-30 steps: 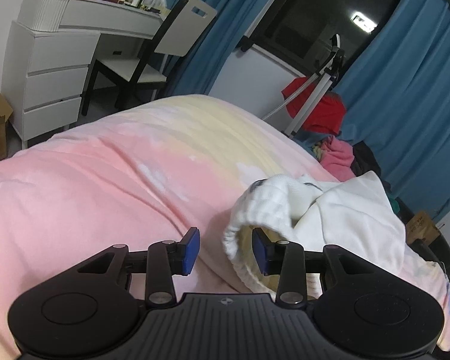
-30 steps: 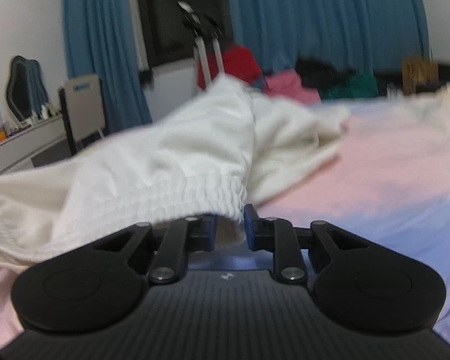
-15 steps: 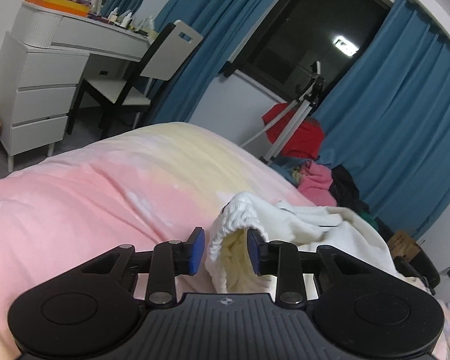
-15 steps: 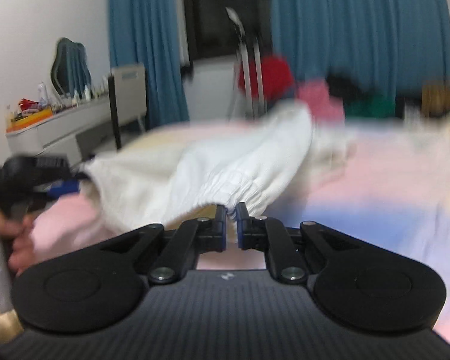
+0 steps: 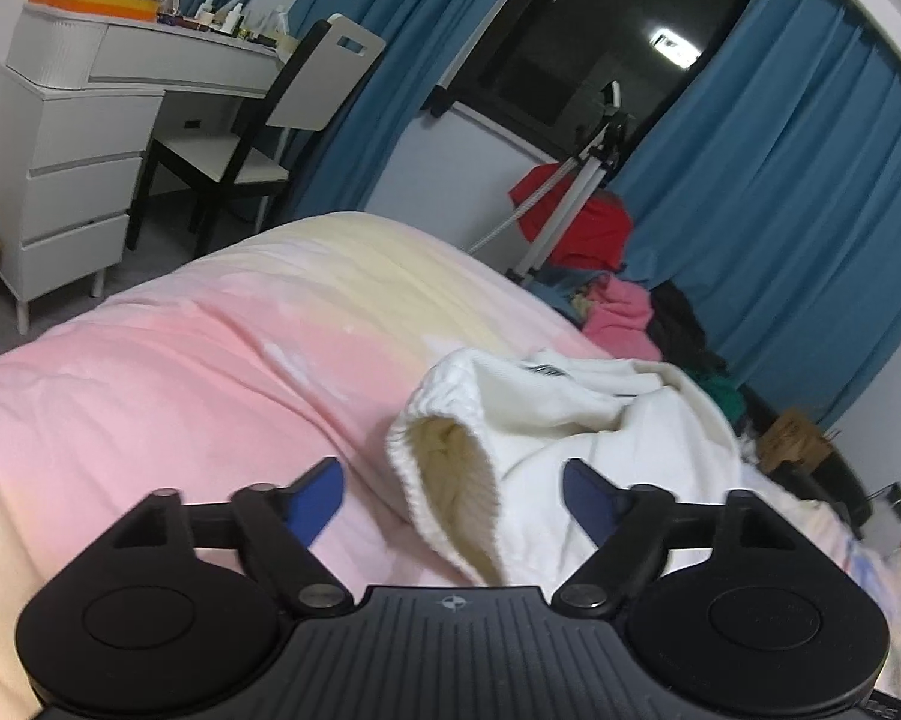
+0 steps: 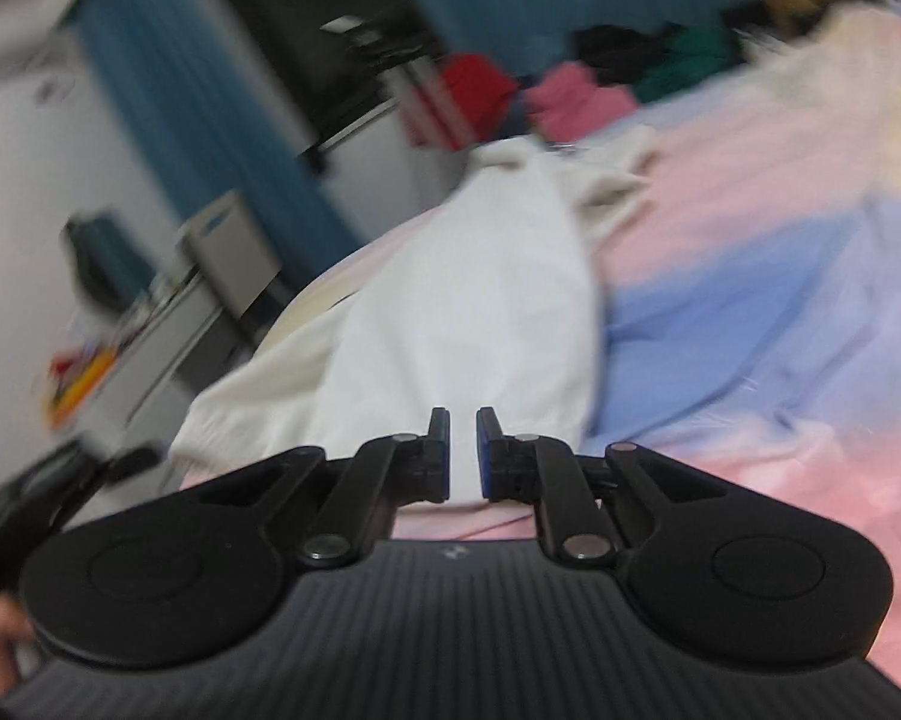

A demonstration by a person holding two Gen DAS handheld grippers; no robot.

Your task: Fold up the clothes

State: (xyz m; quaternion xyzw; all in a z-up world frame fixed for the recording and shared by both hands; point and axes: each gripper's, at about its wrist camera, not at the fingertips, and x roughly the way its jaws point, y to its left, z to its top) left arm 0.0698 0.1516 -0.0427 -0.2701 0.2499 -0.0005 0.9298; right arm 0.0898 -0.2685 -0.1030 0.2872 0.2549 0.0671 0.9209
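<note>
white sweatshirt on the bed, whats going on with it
A person with a claw in each hand is folding a white sweatshirt on a pink and yellow bedspread. The left claw is opening: its blue pads stand wide on either side of a ribbed cuff without touching it. In the blurred right wrist view the right claw is nearly closed, with white fabric seen through its narrow gap; whether it grips that fabric is unclear. The sweatshirt lies bunched, not folded flat yet.
</note>
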